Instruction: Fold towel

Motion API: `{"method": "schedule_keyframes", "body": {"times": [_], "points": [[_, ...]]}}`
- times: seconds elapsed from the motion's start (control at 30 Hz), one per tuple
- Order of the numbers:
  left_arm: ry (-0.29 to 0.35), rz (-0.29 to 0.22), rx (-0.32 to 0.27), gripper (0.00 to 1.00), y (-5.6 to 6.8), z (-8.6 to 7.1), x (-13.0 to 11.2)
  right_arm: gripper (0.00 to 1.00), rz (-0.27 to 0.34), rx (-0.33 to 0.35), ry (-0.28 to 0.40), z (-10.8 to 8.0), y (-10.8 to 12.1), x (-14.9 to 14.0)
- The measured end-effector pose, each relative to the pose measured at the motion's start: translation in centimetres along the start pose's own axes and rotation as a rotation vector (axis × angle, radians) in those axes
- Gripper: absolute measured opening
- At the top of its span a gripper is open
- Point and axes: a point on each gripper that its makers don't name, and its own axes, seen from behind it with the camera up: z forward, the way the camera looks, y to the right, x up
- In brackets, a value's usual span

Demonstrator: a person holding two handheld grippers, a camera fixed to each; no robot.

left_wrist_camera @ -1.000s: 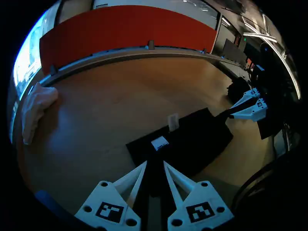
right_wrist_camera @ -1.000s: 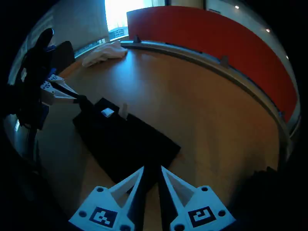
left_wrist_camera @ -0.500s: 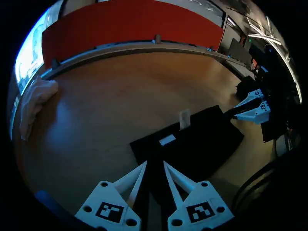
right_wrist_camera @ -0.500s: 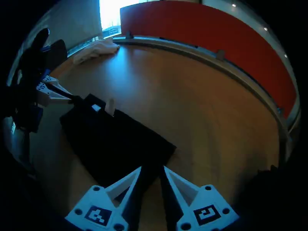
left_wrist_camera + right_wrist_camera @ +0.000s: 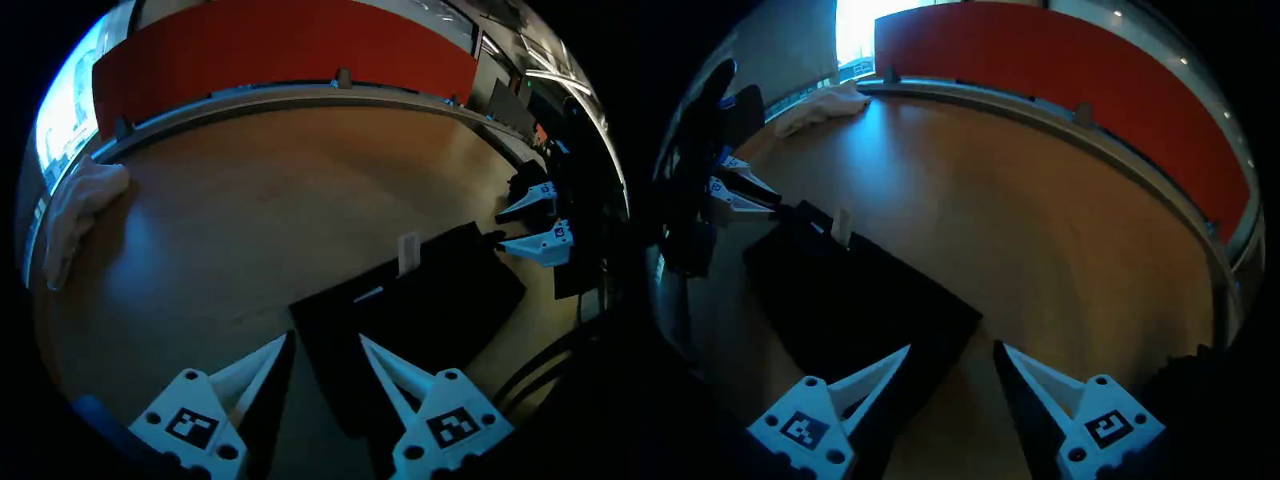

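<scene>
Left gripper view: left gripper (image 5: 324, 338) spread, empty, poised at one end of black towel (image 5: 432, 296) — towel lies flat on table (image 5: 240, 200); right gripper (image 5: 952, 346) spread, empty, at opposite end — likely each stationed at corner for next fold.

The left gripper (image 5: 322, 338) has two white fingers (image 5: 248, 372), each a long wedge narrowing to a tip, stiffened by a raised rib and lined black along the inner face. At the base of each finger spreads a broad white plate (image 5: 210, 396) with round holes (image 5: 191, 374) at its corners and a square black-and-white marker (image 5: 192, 424) in its middle. The right gripper (image 5: 952, 346) is built alike: white wedge fingers, dark inner faces, holed plates, one marker behind each finger. Behind the left gripper's fingers, in the right gripper view, the person's clothing (image 5: 688, 152) looks dark; it is too dim to tell more.
</scene>
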Motion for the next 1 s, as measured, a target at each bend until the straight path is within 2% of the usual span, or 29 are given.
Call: {"method": "schedule_keyframes", "body": {"times": [0.03,0.1,0.37,0.47,0.63,0.73,1.0], "points": [[0.000,-0.001,0.003,0.62,-0.1,0.1,0.0,0.71,-0.001,-0.003,0.000,0.1,0.1,0.0],[0.000,-0.002,0.011,0.66,-0.5,0.2,0.1,0.74,-0.003,-0.010,0.000,0.2,0.4,0.1],[0.005,0.000,0.056,0.92,-1.8,0.2,0.7,0.87,0.003,-0.033,0.017,0.4,1.4,1.2],[0.009,-0.006,0.070,0.93,-2.3,0.2,0.9,0.92,0.002,-0.037,0.021,0.3,1.5,1.4],[0.015,-0.018,0.075,0.93,-2.6,0.0,1.1,0.94,0.000,-0.038,0.026,0.2,1.5,1.5],[0.018,-0.022,0.074,0.93,-2.6,-0.1,1.1,1.00,0.002,-0.037,0.029,0.1,1.5,1.5],[0.020,-0.039,0.067,0.93,-2.3,-1.2,0.5,1.00,0.003,-0.025,0.040,-0.8,0.9,1.3]]}}
